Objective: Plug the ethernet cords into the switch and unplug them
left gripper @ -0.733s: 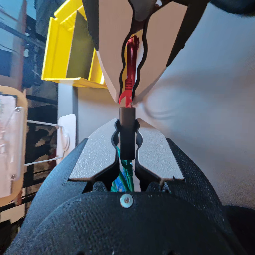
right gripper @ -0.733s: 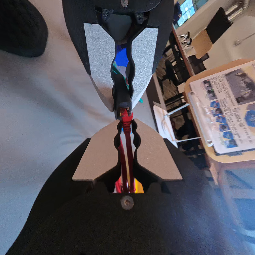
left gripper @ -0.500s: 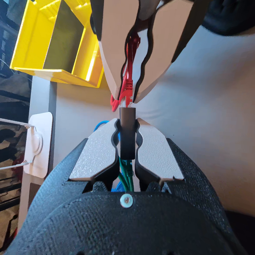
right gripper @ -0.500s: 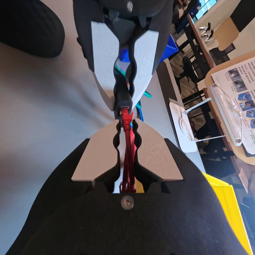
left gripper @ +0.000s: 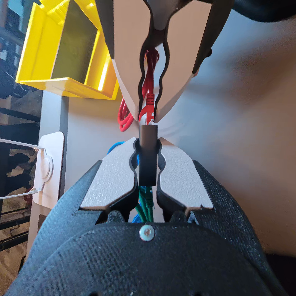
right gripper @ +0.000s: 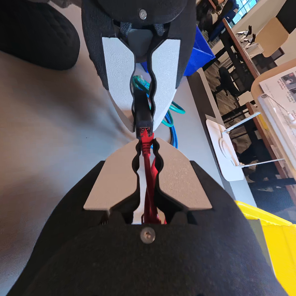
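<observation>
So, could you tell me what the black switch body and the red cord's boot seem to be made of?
The black switch body looks like matte moulded plastic: smooth faces, dull sheen. The red cord's boot looks like flexible rubbery plastic, ribbed for strain relief, though that stays a guess.

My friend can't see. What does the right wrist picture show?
The right claw pinches a red cable plug, its tip in the port of a small black box held by the left claw. Green and blue cables lie behind.

No legible text on anything close. Only writing: printed sheet with photos (right gripper: 286, 89) on a board at 3 o'clock, right wrist view. Print too small to make out.
</observation>
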